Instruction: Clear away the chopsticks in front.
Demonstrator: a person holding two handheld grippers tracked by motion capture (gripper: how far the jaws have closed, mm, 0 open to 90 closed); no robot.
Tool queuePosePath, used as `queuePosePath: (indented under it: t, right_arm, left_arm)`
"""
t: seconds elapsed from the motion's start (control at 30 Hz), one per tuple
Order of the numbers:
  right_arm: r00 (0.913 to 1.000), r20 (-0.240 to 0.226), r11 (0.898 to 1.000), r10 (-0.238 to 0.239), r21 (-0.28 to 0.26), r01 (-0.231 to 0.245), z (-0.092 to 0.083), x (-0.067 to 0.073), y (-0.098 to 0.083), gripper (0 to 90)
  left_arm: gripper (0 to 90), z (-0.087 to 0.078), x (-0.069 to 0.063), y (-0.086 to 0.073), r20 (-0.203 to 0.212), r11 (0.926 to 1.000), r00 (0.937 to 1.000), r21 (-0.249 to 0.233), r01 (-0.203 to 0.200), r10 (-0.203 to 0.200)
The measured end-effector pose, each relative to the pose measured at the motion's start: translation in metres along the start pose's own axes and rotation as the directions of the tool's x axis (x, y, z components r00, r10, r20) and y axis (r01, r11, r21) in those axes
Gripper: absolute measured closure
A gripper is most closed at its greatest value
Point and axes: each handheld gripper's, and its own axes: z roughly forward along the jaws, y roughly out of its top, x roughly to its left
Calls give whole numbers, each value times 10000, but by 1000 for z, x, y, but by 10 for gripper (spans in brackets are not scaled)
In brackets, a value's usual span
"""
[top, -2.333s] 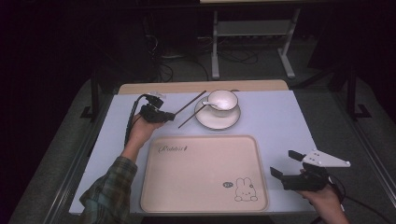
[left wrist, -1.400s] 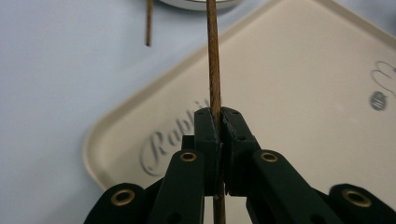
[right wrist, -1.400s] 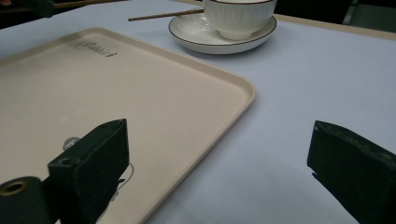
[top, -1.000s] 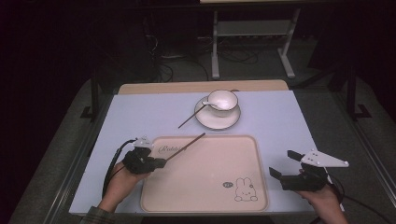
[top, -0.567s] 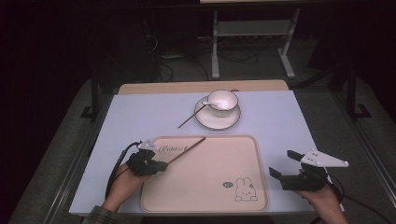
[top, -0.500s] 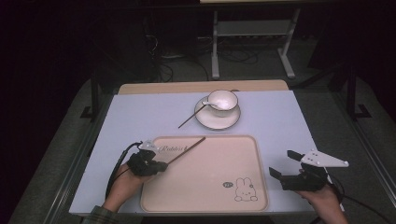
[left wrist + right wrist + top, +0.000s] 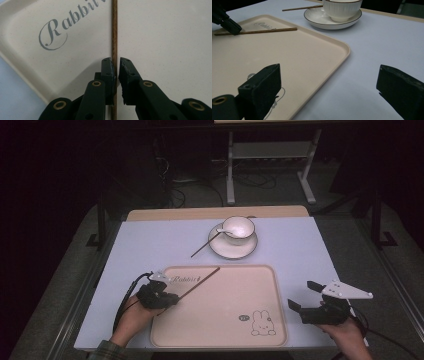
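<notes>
Chopstick (image 7: 114, 37) lies on tray (image 7: 250, 285), left tool (image 7: 117, 66) just opening off it; right tool (image 7: 329, 85) open, idle; next: fetch second chopstick (image 7: 204, 246).

A pale blue rectangular worktop (image 7: 300, 250) with a tan wooden far edge stands on grey carpeted floor (image 7: 350, 227); behind it, a white metal stand (image 7: 270, 165) and dark cables (image 7: 190, 185) sit in shadow.

The chopstick (image 7: 114, 37) in my left tool (image 7: 117, 65) looks like matt brown wood; the tray (image 7: 160, 37) seems speckled, smooth plastic; cup (image 7: 342, 8) glossy.
</notes>
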Motion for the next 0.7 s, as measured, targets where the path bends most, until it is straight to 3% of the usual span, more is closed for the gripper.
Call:
queuePosePath:
  t: [0.13, 0.2, 0.37, 0.47, 0.7]
  right_arm:
    - [10000, 11, 10000, 58, -10, -58, 0, -1, 0, 50]
    - [10000, 3, 10000, 67, 3, -67, 1, -1, 0, 50]
    - [10000, -14, 10000, 90, 37, -90, 1, 0, 0, 50]
    - [9999, 1, 9999, 143, 14, -143, 1, -2, -1, 50]
    - [9999, -22, 9999, 165, -25, -165, 0, -3, -2, 50]
  left_arm:
    - [644, -4, 6, 14, 154, 9994, 9999, -358, 40, -34]
    - [453, -2, 10, 27, 230, 9997, 9997, -252, -54, 60]
    - [211, 2, 17, 57, 205, 9977, 9981, -357, -581, 589]
    - [156, 4, 23, 78, 23, 9945, 9955, -462, -941, 943]
    - [154, 14, 39, 125, -202, 9830, 9887, -1055, -1500, 1487]
